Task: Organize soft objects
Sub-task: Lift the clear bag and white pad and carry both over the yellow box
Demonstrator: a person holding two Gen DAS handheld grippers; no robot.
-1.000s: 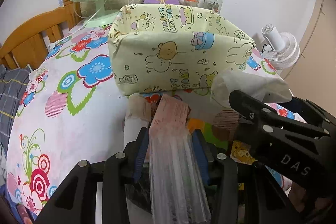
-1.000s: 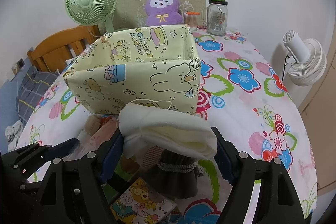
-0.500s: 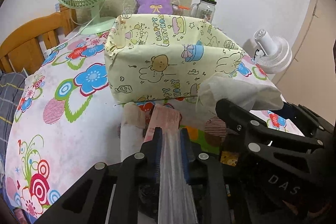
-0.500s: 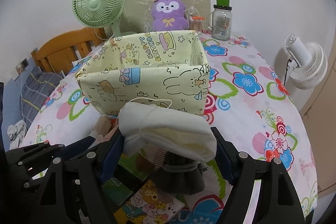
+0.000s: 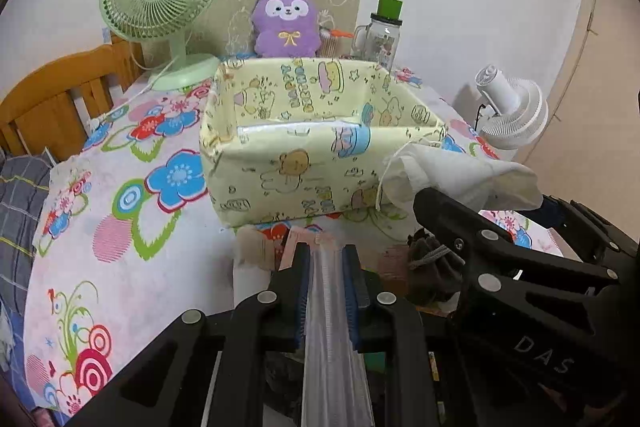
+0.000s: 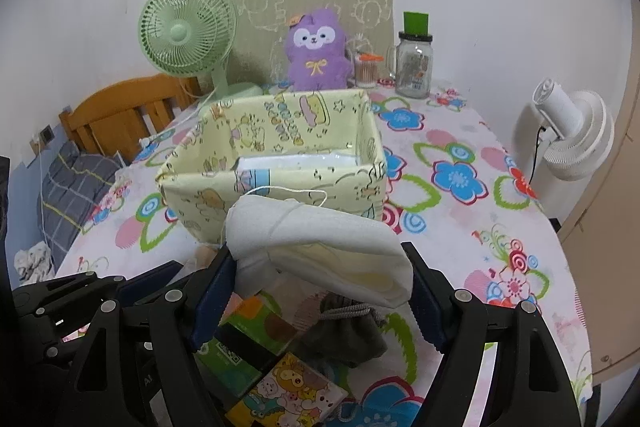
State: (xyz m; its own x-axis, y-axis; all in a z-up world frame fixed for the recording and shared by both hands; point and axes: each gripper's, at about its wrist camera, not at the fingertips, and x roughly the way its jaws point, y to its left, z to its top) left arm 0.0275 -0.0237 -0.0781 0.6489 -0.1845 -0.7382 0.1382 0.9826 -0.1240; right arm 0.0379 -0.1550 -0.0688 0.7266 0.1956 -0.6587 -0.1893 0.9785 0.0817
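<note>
Progress was judged early to middling. The pale yellow fabric storage bin printed with cartoon animals (image 6: 276, 163) stood ahead of both claws; only a flat, glossy white item showed inside it, and what that was could not be told. Both loads had not yet been put in.

The left gripper (image 5: 326, 263) was clamped narrow on a clear, ribbed plastic packet with a pink end (image 5: 332, 327), which ran back between the blue pads toward the camera. The bin's near wall rose just beyond and above its tips.

The right gripper (image 6: 320, 287) held a cream-white folded cloth pouch with a thin cord (image 6: 320, 247) at a fairly wide span, the pouch bulging forward past the fingers. The bin stood directly ahead, near but apart.

Left to sort, below and behind the right claw: a dark grey drawstring pouch (image 6: 348, 331), a green carton (image 6: 244, 343) and a cartoon-printed packet (image 6: 288, 391), all lying on the floral tablecloth (image 6: 460, 187).
</note>
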